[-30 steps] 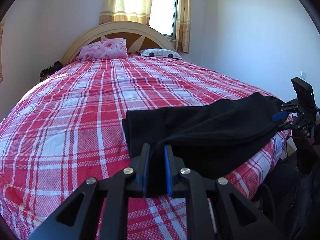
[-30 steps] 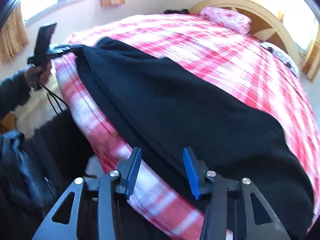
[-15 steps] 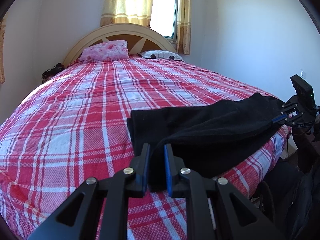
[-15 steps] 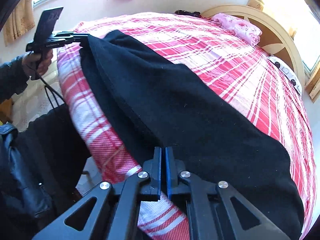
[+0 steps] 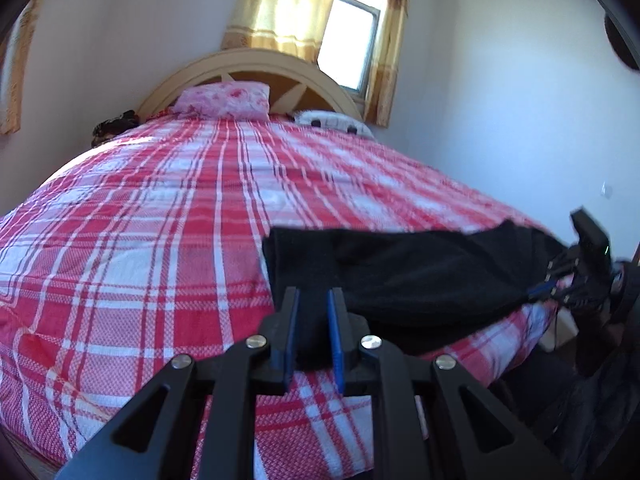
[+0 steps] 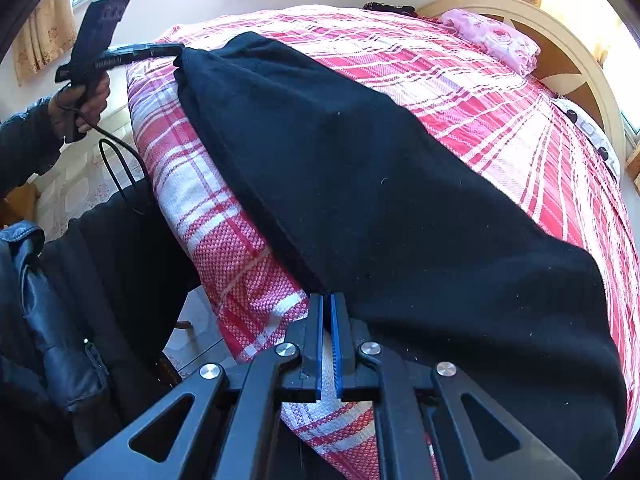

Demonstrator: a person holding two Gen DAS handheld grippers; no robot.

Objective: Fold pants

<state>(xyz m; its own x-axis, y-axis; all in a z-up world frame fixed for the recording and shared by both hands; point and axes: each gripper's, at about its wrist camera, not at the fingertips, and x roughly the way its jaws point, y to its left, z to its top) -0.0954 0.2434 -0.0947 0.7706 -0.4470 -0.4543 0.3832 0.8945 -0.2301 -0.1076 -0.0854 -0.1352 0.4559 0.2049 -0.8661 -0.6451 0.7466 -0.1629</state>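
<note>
Black pants (image 6: 392, 184) lie lengthwise along the near edge of a bed with a red and white plaid cover (image 5: 160, 240). In the left wrist view the pants (image 5: 420, 276) stretch from my left gripper to the right. My left gripper (image 5: 313, 300) is shut on one end of the pants. My right gripper (image 6: 326, 300) is shut on the pants' near edge at the other end. The right gripper also shows in the left wrist view (image 5: 548, 286), the left one in the right wrist view (image 6: 172, 50), each clamped on the cloth.
A curved wooden headboard (image 5: 256, 64) stands at the far end, with a pink pillow (image 5: 224, 98) and a white pillow (image 5: 332, 122). A window with yellow curtains (image 5: 352, 36) is behind it. A white wall (image 5: 520, 120) runs along the right. The person's dark clothing (image 6: 60, 300) is beside the bed.
My right gripper has closed from open onto the pants' edge. Both grippers have lifted and drawn the pants taut. The left gripper stays shut on its end.
</note>
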